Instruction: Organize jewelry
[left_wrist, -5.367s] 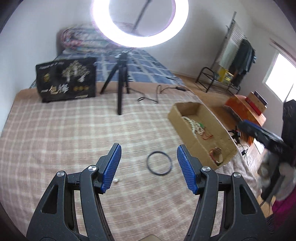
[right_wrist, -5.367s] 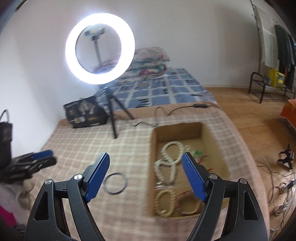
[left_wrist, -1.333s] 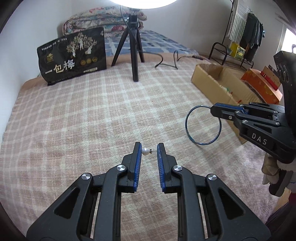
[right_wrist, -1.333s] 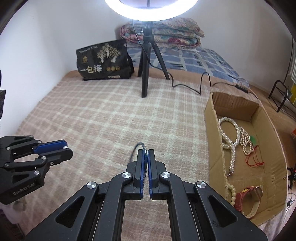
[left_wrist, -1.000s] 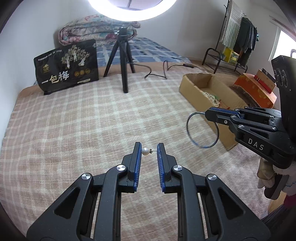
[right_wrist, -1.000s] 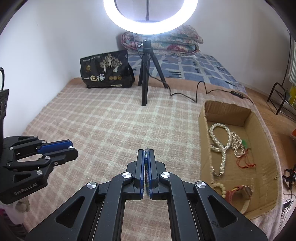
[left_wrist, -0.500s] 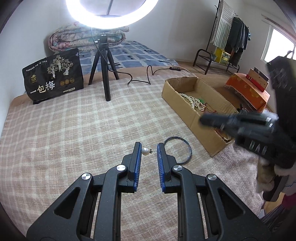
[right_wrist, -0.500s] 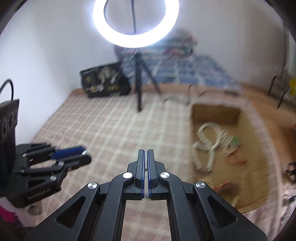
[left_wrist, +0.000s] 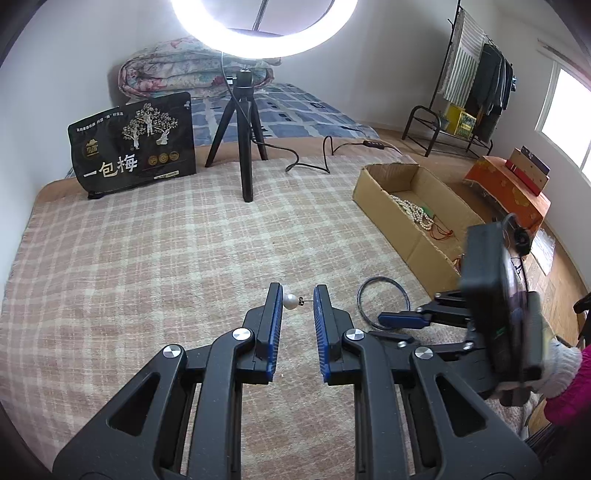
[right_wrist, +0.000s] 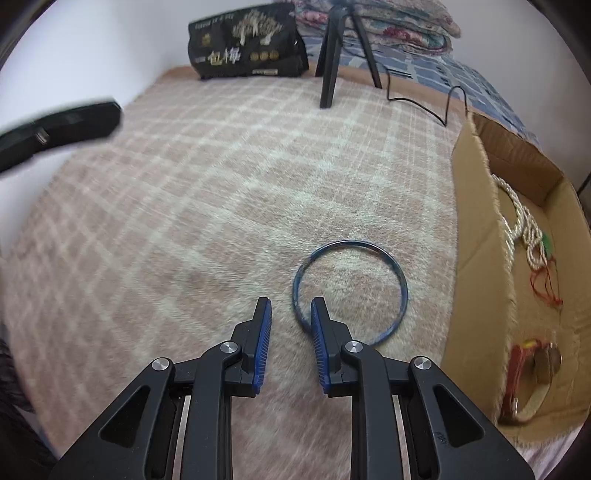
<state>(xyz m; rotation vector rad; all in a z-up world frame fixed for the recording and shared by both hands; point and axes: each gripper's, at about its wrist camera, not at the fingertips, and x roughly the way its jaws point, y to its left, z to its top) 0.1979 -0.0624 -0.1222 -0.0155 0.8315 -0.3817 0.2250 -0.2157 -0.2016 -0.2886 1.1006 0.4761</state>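
Observation:
My left gripper (left_wrist: 297, 300) is shut on a small pearl earring (left_wrist: 289, 301), pearl against the left finger and its post reaching the right finger, held above the plaid blanket. A thin dark blue bangle (right_wrist: 351, 288) lies flat on the blanket just left of the cardboard box (right_wrist: 476, 236); it also shows in the left wrist view (left_wrist: 384, 302). My right gripper (right_wrist: 290, 310) is partly open and low over the bangle's near left rim, gripping nothing. The box holds pearl necklaces (right_wrist: 521, 225), a red cord (right_wrist: 546, 288) and a red bracelet (right_wrist: 524, 373).
A ring light on a black tripod (left_wrist: 245, 147) stands at the back of the blanket with its cable (left_wrist: 314, 162) trailing right. A black printed bag (left_wrist: 135, 144) leans behind it. Folded quilts (left_wrist: 192, 70) lie beyond. A clothes rack (left_wrist: 465, 92) and orange chest (left_wrist: 506, 188) stand right.
My right gripper carried the bangle down and let it go; the ring now lies on the blanket and the fingers have parted. My left gripper still holds the pearl earring.

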